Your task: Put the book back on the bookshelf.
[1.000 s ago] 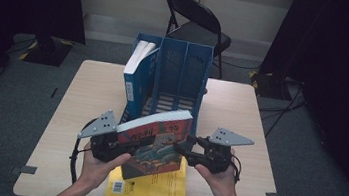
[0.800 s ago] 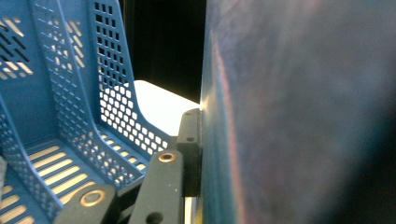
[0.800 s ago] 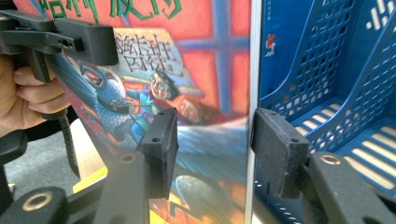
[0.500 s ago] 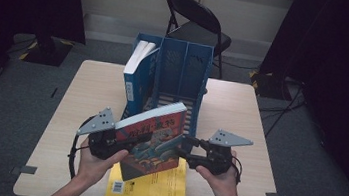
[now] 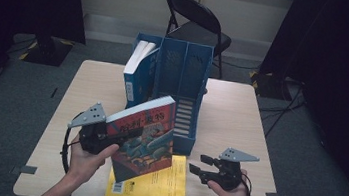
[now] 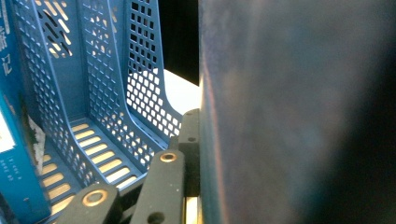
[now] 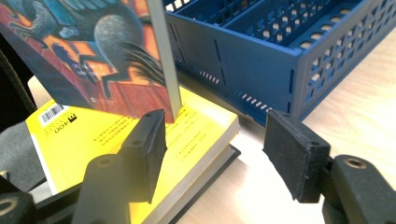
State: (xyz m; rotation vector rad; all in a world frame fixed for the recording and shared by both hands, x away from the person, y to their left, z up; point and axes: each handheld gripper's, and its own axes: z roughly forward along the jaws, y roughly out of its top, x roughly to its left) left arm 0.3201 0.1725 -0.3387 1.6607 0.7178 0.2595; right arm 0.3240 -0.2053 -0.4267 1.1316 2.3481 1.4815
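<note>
Now the left tool (image 5: 107,135) clamps the spine edge of a red paperback with an illustrated cover (image 5: 145,137), holding it tilted above a yellow book (image 5: 161,187) on the wooden table (image 5: 240,116). Nearby, the right tool (image 5: 204,168) has just been opening, nothing between its jaws. Shelving is likely unfinished: the blue perforated plastic file rack (image 5: 185,74) holds one blue book (image 5: 135,75) in its left slot, the others empty.

left gripper (image 5: 122,134) raised in its hand, jaws clamped tight, right gripper (image 5: 198,164) low near the table, jaws just been opening, nothing between them
</note>
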